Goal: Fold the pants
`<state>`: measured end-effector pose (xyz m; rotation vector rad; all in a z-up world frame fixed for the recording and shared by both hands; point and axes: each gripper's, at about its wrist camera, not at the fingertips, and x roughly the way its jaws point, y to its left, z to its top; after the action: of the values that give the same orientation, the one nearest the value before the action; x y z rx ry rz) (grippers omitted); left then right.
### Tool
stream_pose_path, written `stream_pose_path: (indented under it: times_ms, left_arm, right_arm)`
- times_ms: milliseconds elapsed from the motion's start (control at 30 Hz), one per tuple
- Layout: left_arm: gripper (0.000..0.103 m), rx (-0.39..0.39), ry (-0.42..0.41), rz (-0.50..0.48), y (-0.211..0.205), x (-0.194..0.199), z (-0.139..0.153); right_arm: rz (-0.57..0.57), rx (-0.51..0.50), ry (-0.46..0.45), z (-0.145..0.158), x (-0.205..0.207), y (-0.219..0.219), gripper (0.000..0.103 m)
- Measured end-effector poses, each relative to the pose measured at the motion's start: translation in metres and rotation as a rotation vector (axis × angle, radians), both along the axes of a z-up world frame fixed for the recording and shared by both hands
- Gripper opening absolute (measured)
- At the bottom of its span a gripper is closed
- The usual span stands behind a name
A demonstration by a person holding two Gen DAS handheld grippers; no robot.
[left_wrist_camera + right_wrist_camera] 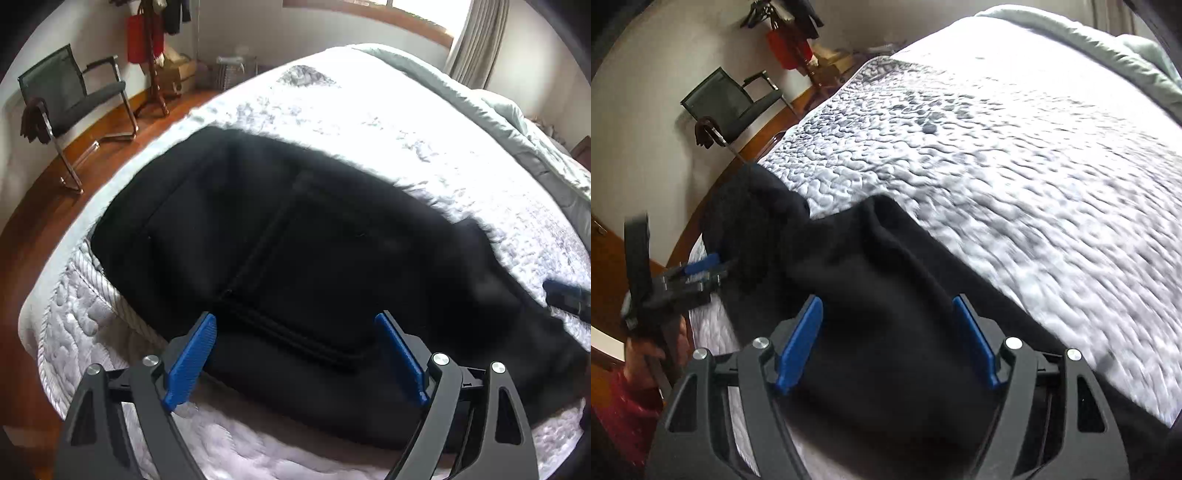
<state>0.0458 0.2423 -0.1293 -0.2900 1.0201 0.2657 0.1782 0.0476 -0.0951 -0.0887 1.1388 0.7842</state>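
Blue-padded fingers (pixel 195 360) of my left gripper (pixel 295 321) fill the bottom of the left wrist view, spread wide with nothing between them, poised just above the near edge of the pants (pixel 288 240).

Largest of all is the bed (pixel 406 122), covered in a white quilted spread that runs off to the far side, with a pale grey duvet (pixel 524 122) bunched along its far right edge. Beyond it on the left, wooden floor (pixel 33 206) shows.

On the bed's near left corner lie the black pants, spread flat; seams and what may be a pocket outline show on top, though motion blur keeps me from being sure which end is the waist. In the right wrist view the pants (pixel 886 295) rise in a soft ridge running away from me along the bed (pixel 1015 166) edge.

My right gripper (pixel 888 306) is likewise wide open, its fingers (pixel 799 343) straddling that ridge of cloth without pinching it. In that same view my left gripper (pixel 701 267) sits to the left at the cloth's edge.

A dark mesh chair (pixel 70 96) stands by the wall, beside a wooden coat stand (pixel 153 66) carrying a red bag (pixel 142 37).
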Motion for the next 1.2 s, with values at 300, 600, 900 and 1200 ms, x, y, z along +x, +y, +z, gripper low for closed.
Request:
stream_pose_path:
  times_ms: [300, 600, 900, 1200]
  left_arm:
    - [0.087, -0.025, -0.059, 0.027, 0.010, -0.008, -0.005]
    - [0.087, -0.066, -0.114, 0.073, 0.018, -0.019, -0.008]
    - [0.088, 0.072, -0.094, 0.100, -0.001, -0.014, -0.012]
    - [0.088, 0.067, -0.090, -0.085, -0.074, -0.010, 0.012]
  right_arm:
    - [0.075, -0.019, 0.060, -0.036, 0.037, 0.044, 0.062]
    - [0.124, 0.025, -0.016, -0.017, 0.048, 0.055, 0.003]
    - [0.009, -0.022, -0.023, -0.040, 0.050, 0.055, 0.028]
    - [-0.214, -0.023, -0.130, 0.003, -0.027, -0.125, 0.037]
